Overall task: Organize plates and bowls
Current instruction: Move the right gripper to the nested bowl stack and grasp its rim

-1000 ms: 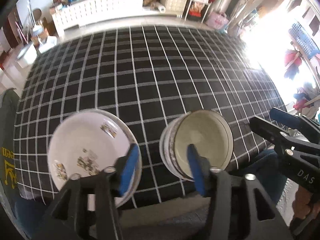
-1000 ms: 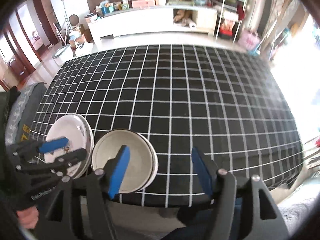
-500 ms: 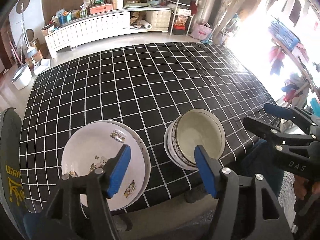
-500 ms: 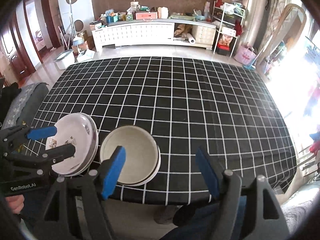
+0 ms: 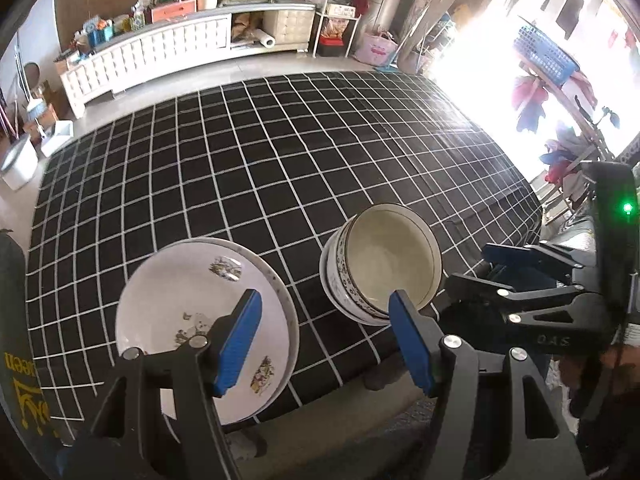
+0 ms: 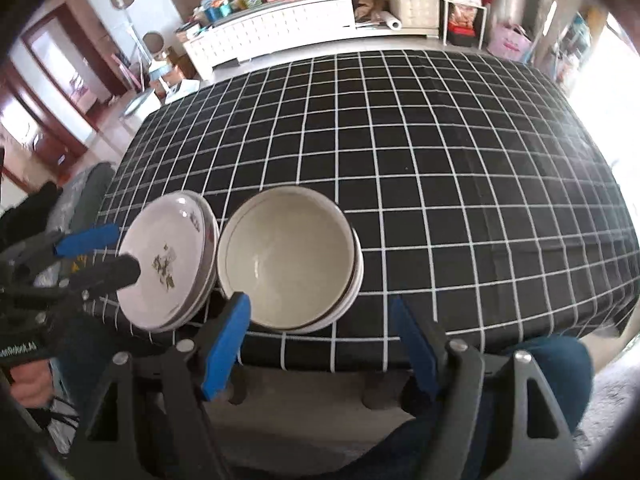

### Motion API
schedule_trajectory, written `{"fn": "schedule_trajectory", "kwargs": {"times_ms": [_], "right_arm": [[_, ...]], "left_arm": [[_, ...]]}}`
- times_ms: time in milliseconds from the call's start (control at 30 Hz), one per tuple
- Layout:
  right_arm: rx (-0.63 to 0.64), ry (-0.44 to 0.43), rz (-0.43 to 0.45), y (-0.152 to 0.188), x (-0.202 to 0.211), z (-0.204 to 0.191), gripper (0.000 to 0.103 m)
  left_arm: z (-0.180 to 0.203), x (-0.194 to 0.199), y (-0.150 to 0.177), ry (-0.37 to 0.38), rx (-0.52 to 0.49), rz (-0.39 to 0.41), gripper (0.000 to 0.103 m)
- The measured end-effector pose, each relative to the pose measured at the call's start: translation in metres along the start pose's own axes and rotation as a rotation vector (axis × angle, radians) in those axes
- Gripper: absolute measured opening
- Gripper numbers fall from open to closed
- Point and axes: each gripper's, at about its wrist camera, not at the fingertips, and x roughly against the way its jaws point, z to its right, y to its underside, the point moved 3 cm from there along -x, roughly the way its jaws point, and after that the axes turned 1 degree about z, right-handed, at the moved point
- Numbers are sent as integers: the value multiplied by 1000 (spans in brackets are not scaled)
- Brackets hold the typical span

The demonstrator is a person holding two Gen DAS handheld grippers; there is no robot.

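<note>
Table w/ black, white-grid cloth (image 5: 280, 168) fills mid-frame. At its near edge, lower left: stack of white floral plates (image 5: 200, 312); just beside, lower center-right, stack of nested bowls (image 5: 384, 264). Both stacks upright.

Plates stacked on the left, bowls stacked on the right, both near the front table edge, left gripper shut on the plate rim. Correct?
Not quite: the left gripper is open and holds nothing, as the left wrist view shows. Its pads hover apart above the plates and the bowls. The rest stands: both stacks sit near the table's front edge.
</note>
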Motion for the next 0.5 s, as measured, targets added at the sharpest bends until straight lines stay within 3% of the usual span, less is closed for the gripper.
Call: {"fn": "schedule_trajectory", "kwargs": {"times_ms": [100,267,400,500], "right_arm": [[-4,31,24,-2,-4,0,77],[-46,-16,-39,-2,-25,3,77],[-111,-43,-89,-4,-39,14,77],[-153,-70,-82,-8,-45,22,77]], "left_arm": [[-2,-12,-2,13,-14,-27,64],[-6,-40,-7,91,3,-84,64],[-6,-60,-9,109,-5,-126,64],[-6,-75,-9,145,-7,-165,64]]}}
